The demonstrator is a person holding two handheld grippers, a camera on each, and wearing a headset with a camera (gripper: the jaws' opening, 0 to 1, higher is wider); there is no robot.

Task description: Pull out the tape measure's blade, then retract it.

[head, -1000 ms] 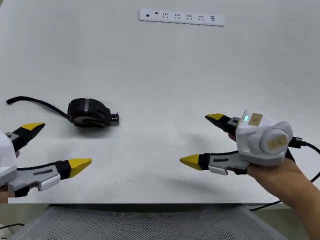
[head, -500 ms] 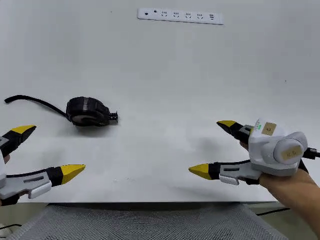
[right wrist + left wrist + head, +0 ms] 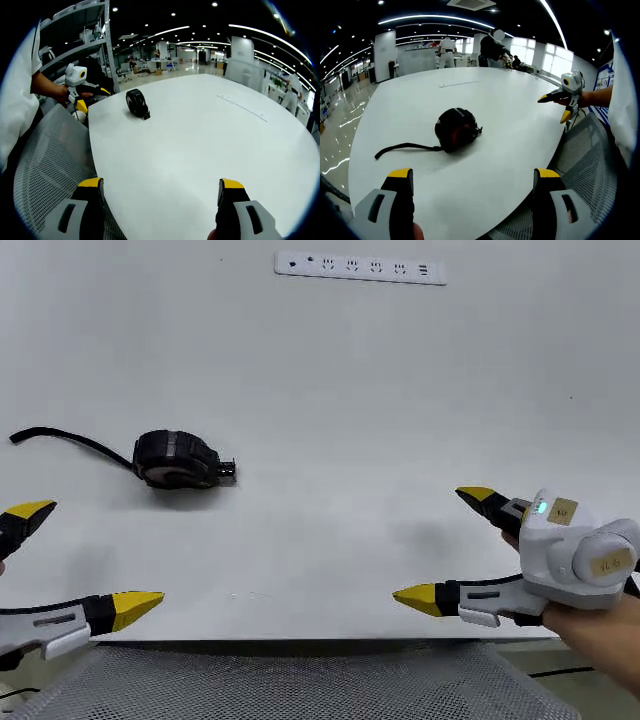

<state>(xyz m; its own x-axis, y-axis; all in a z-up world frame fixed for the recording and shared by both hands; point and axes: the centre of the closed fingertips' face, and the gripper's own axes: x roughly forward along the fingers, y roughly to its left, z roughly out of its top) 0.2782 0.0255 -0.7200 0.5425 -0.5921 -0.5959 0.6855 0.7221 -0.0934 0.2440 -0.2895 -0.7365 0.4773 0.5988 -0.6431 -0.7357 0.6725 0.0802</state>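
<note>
Both grippers hang over the near edge of the white table [image 3: 330, 390], and neither has anything between its jaws. The left gripper [image 3: 85, 556] is at the near left, jaws spread wide, yellow tips well apart. The right gripper [image 3: 440, 544] is at the near right with a hand wrapped round its white body, and its jaws gape just as wide.

The tape measure [image 3: 178, 460] lies on the table at the left, farther in than the left gripper and clear of it. It has a black case (a grey band runs across it), and just the blade's end tab pokes out on its right side. A black strap [image 3: 70, 443] trails off the case to the left and curls on the tabletop.

Far across the table a white power strip [image 3: 360, 268] lies flat. Grey mesh [image 3: 300, 685] shows below the table's near edge.
</note>
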